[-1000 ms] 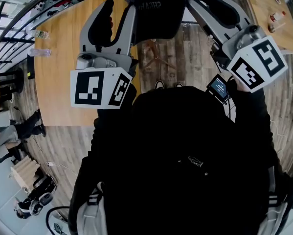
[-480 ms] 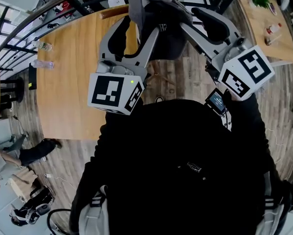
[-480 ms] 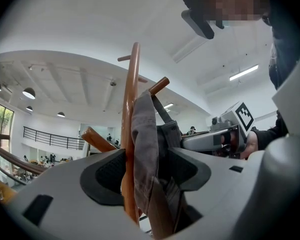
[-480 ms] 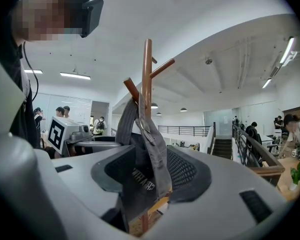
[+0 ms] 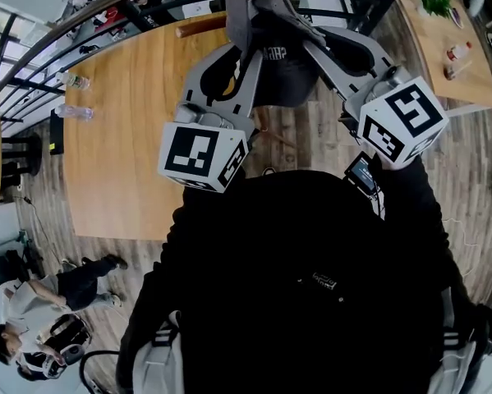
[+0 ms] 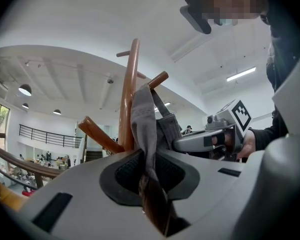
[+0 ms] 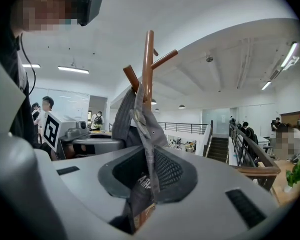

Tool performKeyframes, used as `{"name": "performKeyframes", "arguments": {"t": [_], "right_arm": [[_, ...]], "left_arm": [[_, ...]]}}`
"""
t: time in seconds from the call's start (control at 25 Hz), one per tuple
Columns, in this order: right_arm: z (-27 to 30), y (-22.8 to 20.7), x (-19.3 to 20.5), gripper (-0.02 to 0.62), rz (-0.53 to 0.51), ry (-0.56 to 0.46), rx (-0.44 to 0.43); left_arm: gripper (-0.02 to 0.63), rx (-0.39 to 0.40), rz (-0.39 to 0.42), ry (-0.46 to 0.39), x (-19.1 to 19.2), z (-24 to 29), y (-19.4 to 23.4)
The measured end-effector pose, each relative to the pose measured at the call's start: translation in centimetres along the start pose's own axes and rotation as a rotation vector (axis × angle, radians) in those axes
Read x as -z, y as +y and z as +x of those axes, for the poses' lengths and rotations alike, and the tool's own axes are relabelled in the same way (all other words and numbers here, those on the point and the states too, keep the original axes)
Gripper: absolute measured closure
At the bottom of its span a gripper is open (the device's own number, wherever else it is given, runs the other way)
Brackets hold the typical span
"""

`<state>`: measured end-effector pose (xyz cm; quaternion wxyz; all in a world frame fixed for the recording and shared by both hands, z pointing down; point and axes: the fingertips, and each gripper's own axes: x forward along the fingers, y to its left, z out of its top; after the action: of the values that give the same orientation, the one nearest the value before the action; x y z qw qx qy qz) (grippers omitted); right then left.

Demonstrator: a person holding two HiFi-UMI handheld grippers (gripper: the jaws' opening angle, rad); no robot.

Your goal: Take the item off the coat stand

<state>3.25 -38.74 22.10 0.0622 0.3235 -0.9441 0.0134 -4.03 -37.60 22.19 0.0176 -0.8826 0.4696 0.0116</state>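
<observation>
The left tongs [image 6: 151, 176] and right tongs [image 7: 148, 178] were closing and pinching the grey cloth item [image 7: 139, 115]. It hung on the coat stand [image 6: 128, 84]. The grabbing step looked nearly done. Next, I think, it needed lifting up over the peg.

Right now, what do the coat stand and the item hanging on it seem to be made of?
The coat stand: wood by the look, reddish-brown with a smooth, slightly glossy finish; light streaks run along the pole and pegs.
The hanging item: soft woven cloth, grey and matte; it drapes and folds, with stitched edges. The exact fibre cannot be told.
</observation>
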Motion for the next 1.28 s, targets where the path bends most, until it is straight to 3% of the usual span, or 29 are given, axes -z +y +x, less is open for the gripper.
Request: {"name": "performKeyframes", "arguments": {"t": [0.24,1.28], "right_arm": [[0.3,1.7,0.2,0.552,-0.008,0.001,-0.023],[-3.4,2.7,-2.4,0.554,0.003,-0.080,0.009]], "left_arm": [[0.580,0.000,0.033,-0.011,0.0,-0.8,-0.1],[0.581,0.024,0.104,-0.091,-3.7,-2.3,-3.7]]}}
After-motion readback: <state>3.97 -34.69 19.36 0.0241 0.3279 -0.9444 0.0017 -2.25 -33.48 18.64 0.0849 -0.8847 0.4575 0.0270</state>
